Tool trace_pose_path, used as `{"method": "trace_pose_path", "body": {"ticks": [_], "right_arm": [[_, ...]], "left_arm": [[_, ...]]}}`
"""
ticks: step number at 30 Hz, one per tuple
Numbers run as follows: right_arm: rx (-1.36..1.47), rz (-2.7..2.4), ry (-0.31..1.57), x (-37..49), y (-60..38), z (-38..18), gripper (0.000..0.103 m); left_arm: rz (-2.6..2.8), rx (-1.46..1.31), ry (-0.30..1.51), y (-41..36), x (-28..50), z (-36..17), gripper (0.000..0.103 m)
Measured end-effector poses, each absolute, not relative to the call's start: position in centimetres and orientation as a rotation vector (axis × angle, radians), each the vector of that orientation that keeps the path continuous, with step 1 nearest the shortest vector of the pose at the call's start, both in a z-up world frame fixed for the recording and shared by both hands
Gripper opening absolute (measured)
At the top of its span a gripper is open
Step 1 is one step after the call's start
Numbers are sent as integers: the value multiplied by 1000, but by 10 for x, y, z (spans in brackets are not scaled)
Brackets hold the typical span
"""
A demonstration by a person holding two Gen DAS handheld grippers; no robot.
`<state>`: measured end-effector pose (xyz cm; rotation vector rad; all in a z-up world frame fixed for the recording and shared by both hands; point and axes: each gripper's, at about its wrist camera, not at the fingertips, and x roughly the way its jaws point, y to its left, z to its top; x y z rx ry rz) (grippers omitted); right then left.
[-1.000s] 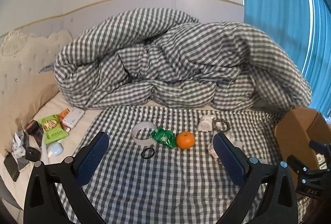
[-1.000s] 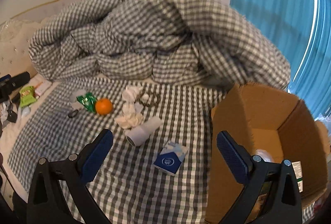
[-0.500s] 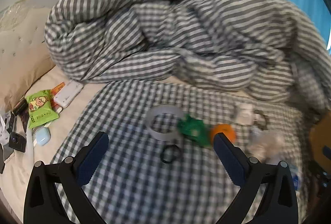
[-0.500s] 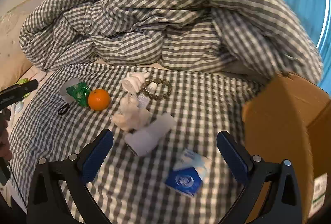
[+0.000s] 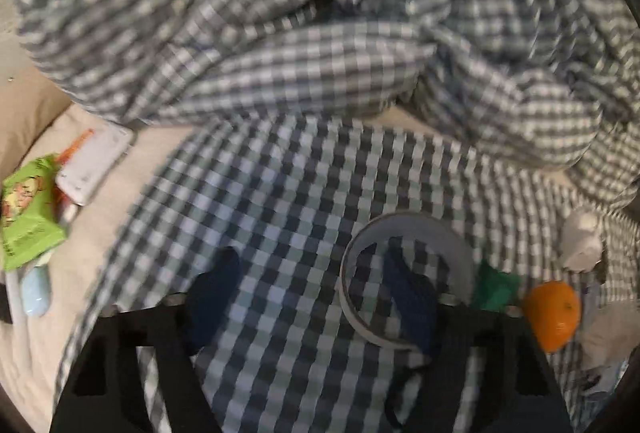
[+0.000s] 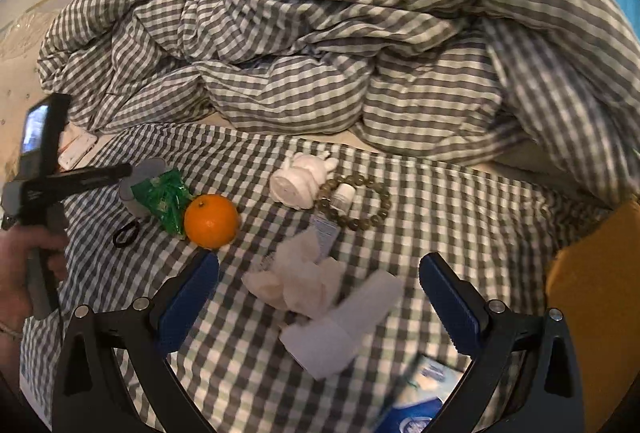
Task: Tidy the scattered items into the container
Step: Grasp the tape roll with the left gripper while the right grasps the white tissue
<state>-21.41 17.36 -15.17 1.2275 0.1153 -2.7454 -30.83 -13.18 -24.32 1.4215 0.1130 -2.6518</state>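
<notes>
Your left gripper [image 5: 316,297]: jaws just been narrowing, now half-wide, right finger inside one white tape ring [image 5: 404,273], left finger outside; pad contact too blurred to tell. One green crinkled wrapper [image 5: 494,287] at ring's 3 o'clock, one orange mandarin [image 5: 554,315] beyond. Your right gripper [image 6: 320,297]: wide, nothing held; one crumpled white tissue [image 6: 298,281] and one white cylinder tube [image 6: 344,329] between its fingers. One brown cardboard box [image 6: 596,309] at 3 o'clock, cut off. One blue-white packet [image 6: 420,393] at 5 o'clock, blurred.
</notes>
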Motion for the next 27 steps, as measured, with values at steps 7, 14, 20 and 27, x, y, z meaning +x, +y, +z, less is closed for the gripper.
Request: {"method": "trace_pose_path", "body": {"ticks": [7, 14, 20, 27], "right_arm": [[1234, -2721, 139, -226, 162, -163, 101], [1251, -2722, 155, -230, 160, -171, 101], [1313, -2689, 142, -243, 160, -191, 101], [1439, -2636, 168, -257, 159, -222, 99]], "left_arm": [[-2661, 1478, 95, -123, -313, -265, 25], [-2695, 1426, 81, -118, -305, -256, 10], [-2698, 1337, 68, -124, -289, -230, 9], [-2721, 1261, 80, -137, -275, -194, 9]]}}
